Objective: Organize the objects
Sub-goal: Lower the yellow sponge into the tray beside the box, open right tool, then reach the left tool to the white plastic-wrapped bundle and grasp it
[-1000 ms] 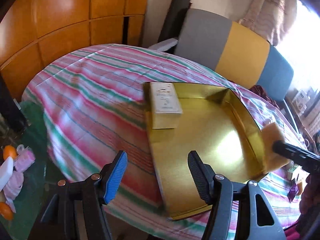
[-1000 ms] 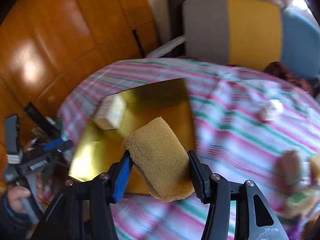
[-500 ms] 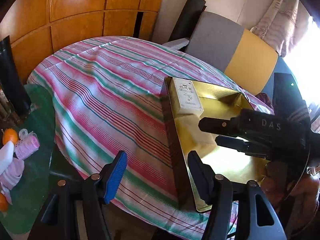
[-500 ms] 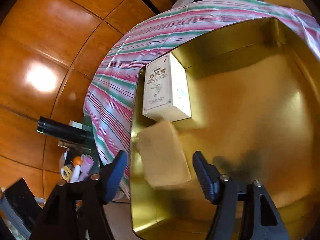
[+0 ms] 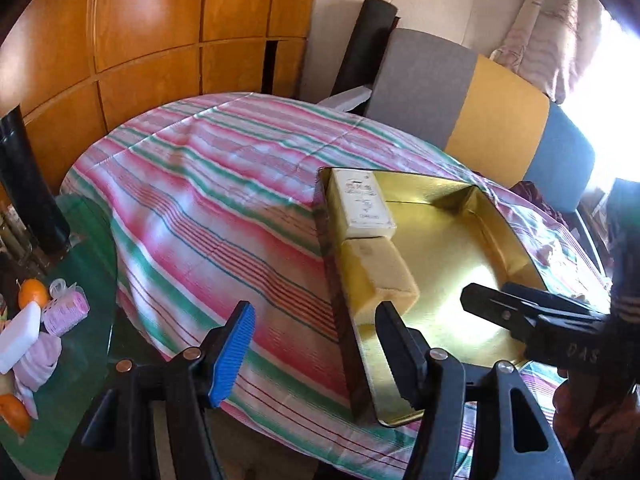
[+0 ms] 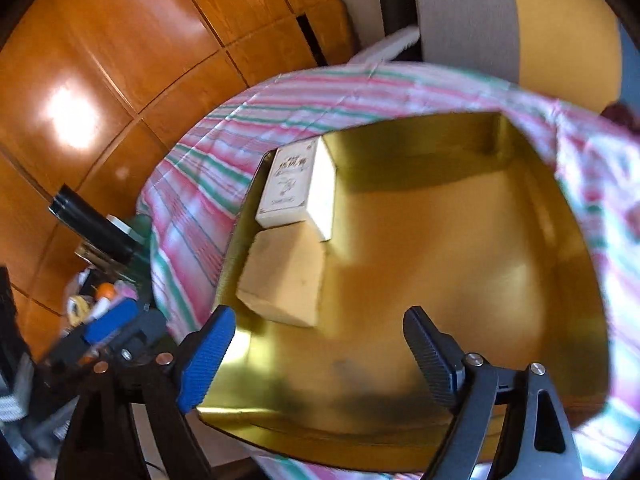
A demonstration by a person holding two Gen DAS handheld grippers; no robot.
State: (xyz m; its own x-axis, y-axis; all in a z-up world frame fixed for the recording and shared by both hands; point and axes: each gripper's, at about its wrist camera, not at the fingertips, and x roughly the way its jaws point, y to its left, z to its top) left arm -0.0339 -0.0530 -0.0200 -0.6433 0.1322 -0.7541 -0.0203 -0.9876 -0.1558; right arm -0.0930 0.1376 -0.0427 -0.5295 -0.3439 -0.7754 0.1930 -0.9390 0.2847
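Observation:
A shallow gold tray (image 5: 460, 256) (image 6: 440, 248) lies on the striped tablecloth (image 5: 208, 208). In its far left corner rests a cream printed box (image 5: 362, 204) (image 6: 294, 184), and a tan sponge (image 5: 378, 276) (image 6: 282, 280) lies flat just in front of it against the left wall. My right gripper (image 6: 320, 354) hovers over the tray's near part, behind the sponge, its jaws opening with nothing between them; it also shows as a black tool (image 5: 528, 320) in the left wrist view. My left gripper (image 5: 316, 354) stands open over the tray's near left edge, empty.
A grey, yellow and blue chair back (image 5: 472, 108) stands behind the table, with wooden panelling (image 5: 140, 32) to the left. Below the table's left side, a green surface holds oranges (image 5: 32, 292), pink rolls (image 5: 64, 312) and a black cylinder (image 5: 28, 184).
The right gripper carried the sponge from over the cloth into the tray, let it go beside the box, and drew back with its jaws widening. The left gripper stayed open, barely moving.

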